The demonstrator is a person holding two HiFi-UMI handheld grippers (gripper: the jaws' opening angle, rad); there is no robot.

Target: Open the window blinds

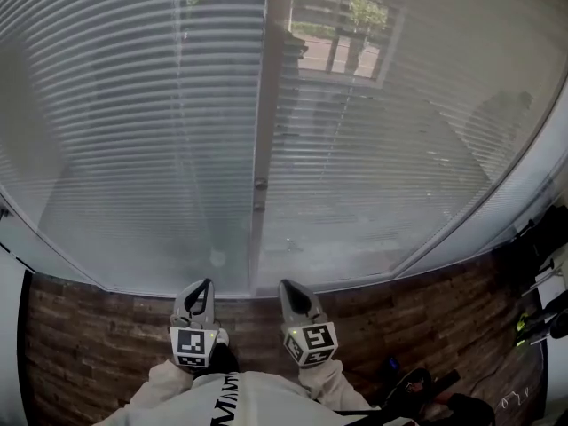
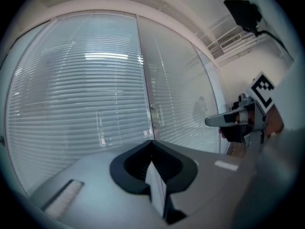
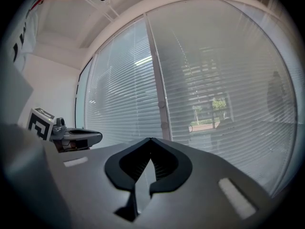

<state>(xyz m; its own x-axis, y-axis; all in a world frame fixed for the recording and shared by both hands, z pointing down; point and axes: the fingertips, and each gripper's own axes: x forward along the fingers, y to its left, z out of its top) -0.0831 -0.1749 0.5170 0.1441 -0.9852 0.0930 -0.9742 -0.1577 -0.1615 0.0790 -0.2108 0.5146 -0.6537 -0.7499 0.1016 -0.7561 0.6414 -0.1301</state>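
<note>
Closed white window blinds [image 1: 133, 131] fill the wall ahead, split by a pale vertical frame post [image 1: 262, 105] with a small knob [image 1: 259, 185] on it. A thin vertical line, perhaps a cord [image 1: 181, 149], runs down the left blind. My left gripper [image 1: 204, 287] and right gripper [image 1: 287, 289] are side by side low in the head view, short of the glass, both pointing at the post's foot. Each is shut with nothing between its tips. The left gripper view shows the blinds [image 2: 71, 94], its own gripper [image 2: 152, 142] and the right gripper [image 2: 228, 120]. The right gripper view shows its own gripper [image 3: 150, 140] and the left gripper [image 3: 78, 136].
A brown wood-pattern floor [image 1: 98, 344] lies below the window. Dark gear and cables [image 1: 537, 318] sit on the floor at the far right, and a dark bag [image 1: 426, 398] lies near my feet. A white wall edge [image 1: 9, 344] stands at the left.
</note>
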